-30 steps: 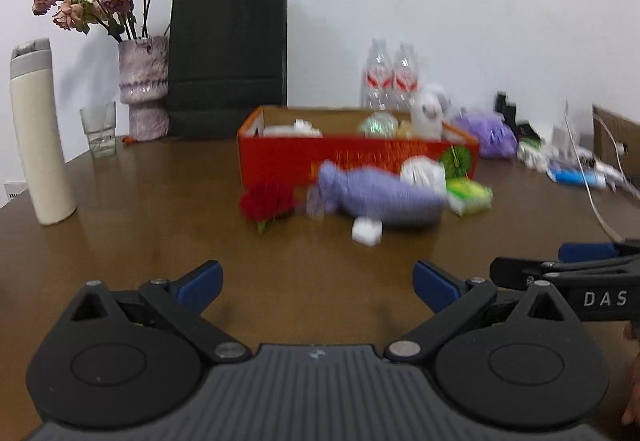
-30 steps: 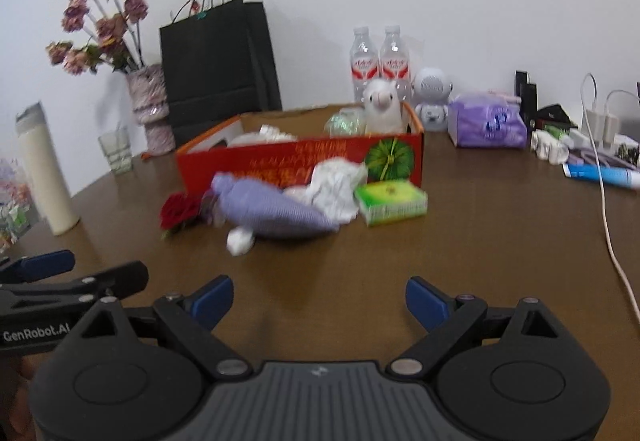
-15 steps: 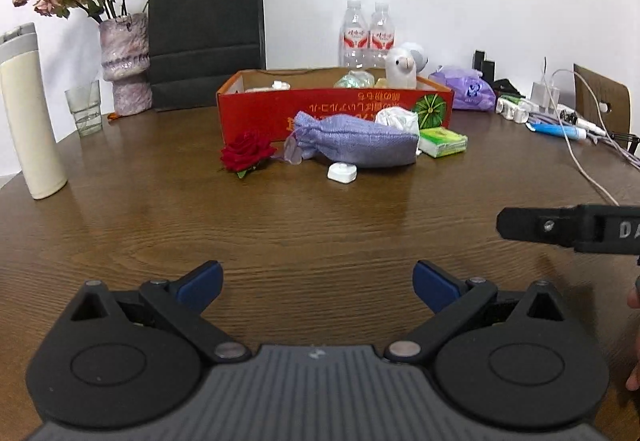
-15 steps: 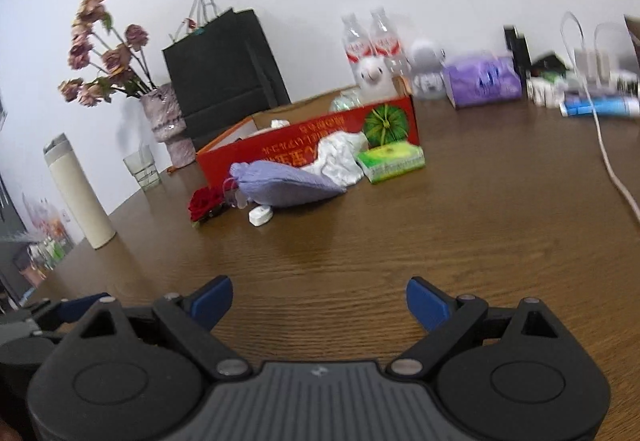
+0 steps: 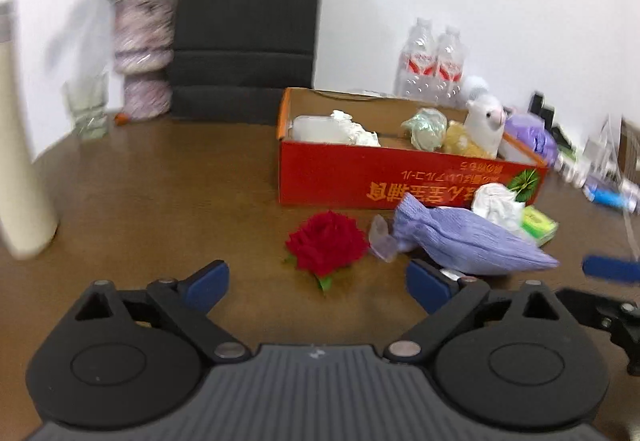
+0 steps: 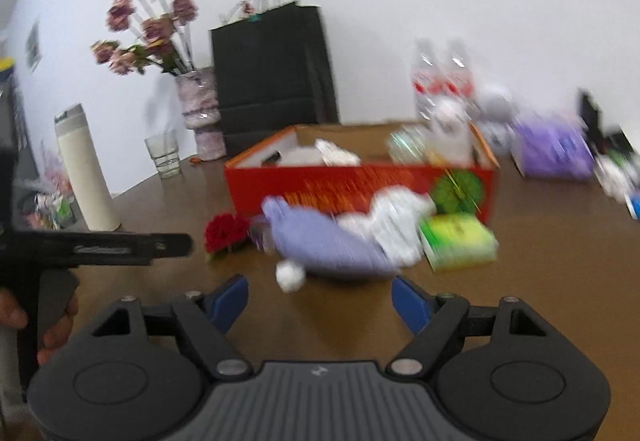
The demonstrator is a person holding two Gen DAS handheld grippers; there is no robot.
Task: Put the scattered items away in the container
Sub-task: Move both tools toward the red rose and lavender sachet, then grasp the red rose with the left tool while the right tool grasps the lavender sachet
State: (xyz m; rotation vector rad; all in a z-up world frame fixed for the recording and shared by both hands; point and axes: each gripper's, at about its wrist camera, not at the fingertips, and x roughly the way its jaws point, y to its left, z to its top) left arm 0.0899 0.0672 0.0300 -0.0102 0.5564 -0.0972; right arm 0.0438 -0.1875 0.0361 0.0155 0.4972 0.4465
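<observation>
A red cardboard box [image 5: 400, 177] [image 6: 360, 185] stands on the brown table and holds a white plush, a crumpled wrapper and other bits. In front of it lie a red rose [image 5: 326, 243] [image 6: 224, 235], a purple cloth pouch [image 5: 468, 239] [image 6: 328, 245], a white crumpled cloth [image 5: 498, 201] [image 6: 396, 217], a green box [image 5: 540, 225] [image 6: 458, 241] and a small white piece [image 6: 291, 274]. My left gripper [image 5: 318, 281] is open just short of the rose. My right gripper [image 6: 320, 299] is open just short of the pouch and white piece.
A black paper bag [image 5: 248, 29], a vase of dried roses [image 5: 140, 57], a glass [image 5: 88, 105] and a white flask [image 5: 20, 145] stand at the left and back. Water bottles [image 5: 434, 61], a purple tissue pack [image 6: 554, 151] and cables lie at the right.
Both grippers have moved forward towards the items in front of the box, which now look much nearer. Both stay open and empty.
</observation>
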